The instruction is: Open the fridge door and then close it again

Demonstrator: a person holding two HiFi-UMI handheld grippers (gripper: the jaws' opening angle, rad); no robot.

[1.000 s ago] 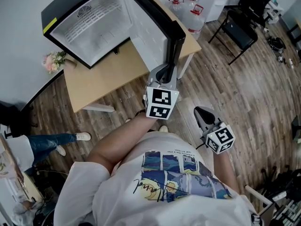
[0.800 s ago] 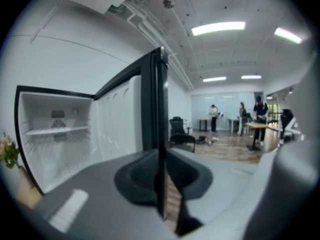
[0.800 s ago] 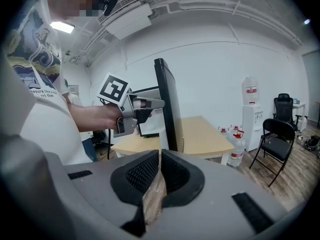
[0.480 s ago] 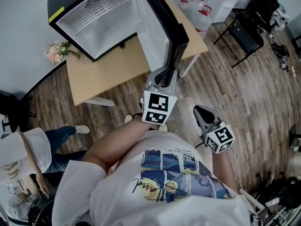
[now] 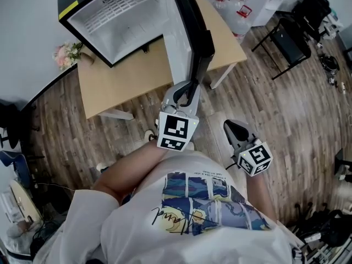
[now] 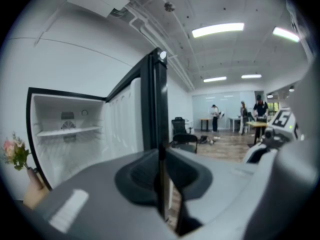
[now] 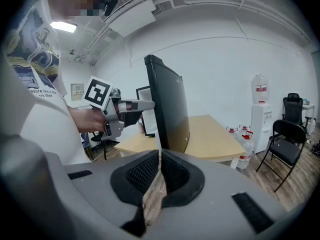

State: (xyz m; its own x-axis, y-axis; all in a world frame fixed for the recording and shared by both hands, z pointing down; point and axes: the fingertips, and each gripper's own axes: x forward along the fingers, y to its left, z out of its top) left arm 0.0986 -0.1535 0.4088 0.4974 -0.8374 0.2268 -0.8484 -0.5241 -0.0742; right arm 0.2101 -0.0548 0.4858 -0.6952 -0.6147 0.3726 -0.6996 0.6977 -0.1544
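- The fridge (image 5: pixel 118 21) stands on the wooden counter (image 5: pixel 132 81), and its white cavity faces the person.
- The fridge door (image 5: pixel 192 21) is swung wide open. In the head view its white lining faces the cavity on the left and its dark outer face is turned to the right.
- The left tool (image 5: pixel 188 88) is clenched on the free edge of the fridge door. In the left gripper view that dark edge runs straight down between the two pads, which press on it from either side.
- In the right gripper view the left tool reaches in from the left, and its tips meet the door's near edge about halfway up.
- The right tool (image 5: pixel 231 127) hangs well apart from the door, close to the person's body and over the wooden floor (image 5: pixel 275 103). Its jaws are closed together with nothing between them.
- A bunch of flowers (image 5: pixel 66 53) shows near the counter's left end, beside the fridge.
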